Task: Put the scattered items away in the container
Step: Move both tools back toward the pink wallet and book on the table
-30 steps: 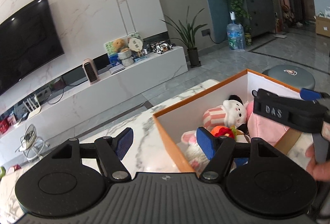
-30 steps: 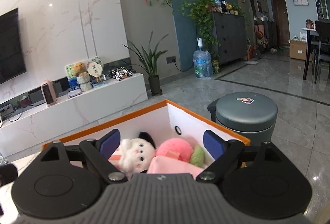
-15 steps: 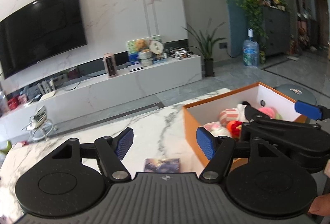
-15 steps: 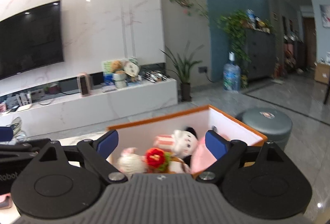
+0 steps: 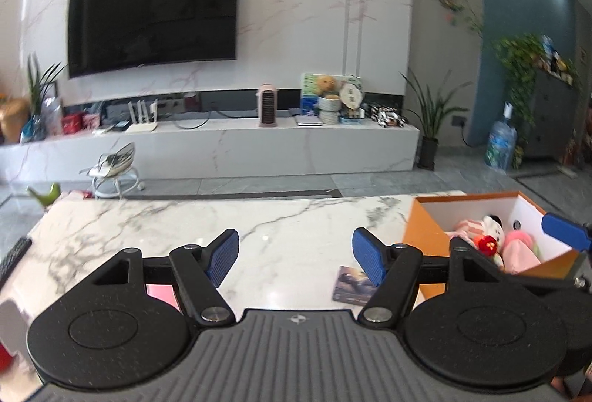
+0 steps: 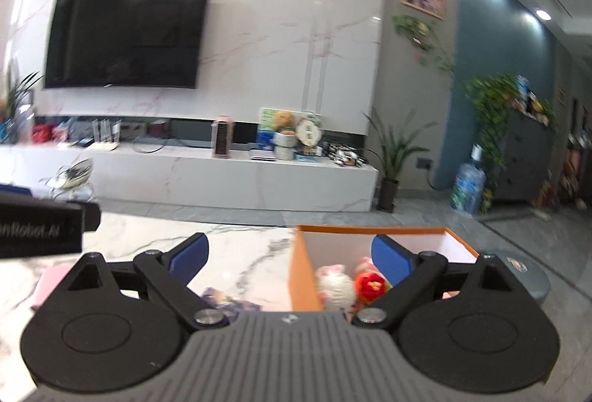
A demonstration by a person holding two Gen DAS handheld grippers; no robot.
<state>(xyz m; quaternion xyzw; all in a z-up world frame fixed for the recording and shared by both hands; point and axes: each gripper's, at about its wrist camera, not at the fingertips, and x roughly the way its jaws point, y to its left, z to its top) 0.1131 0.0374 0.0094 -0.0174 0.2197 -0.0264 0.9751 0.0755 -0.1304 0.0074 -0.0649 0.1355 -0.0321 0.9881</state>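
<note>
Nearest to me, my left gripper (image 5: 294,259) has its jaws spread wide with nothing between them, and my right gripper (image 6: 288,257) is released and bare as well. Just past the left one, low and right of centre in the left wrist frame, a dark card (image 5: 351,285) lies flat on the worktop (image 5: 185,224), partly tucked behind the right-hand blue pad; its long axis seems to run away from me, though blur makes that unsure. A pink flat item (image 5: 160,294) shows at lower left, under the left-hand finger. Both sit below and close to the left jaws, so I judge the left hand the nearer. Further off, at right, the orange box (image 5: 420,228) holds the plush toys (image 5: 492,239).
</note>
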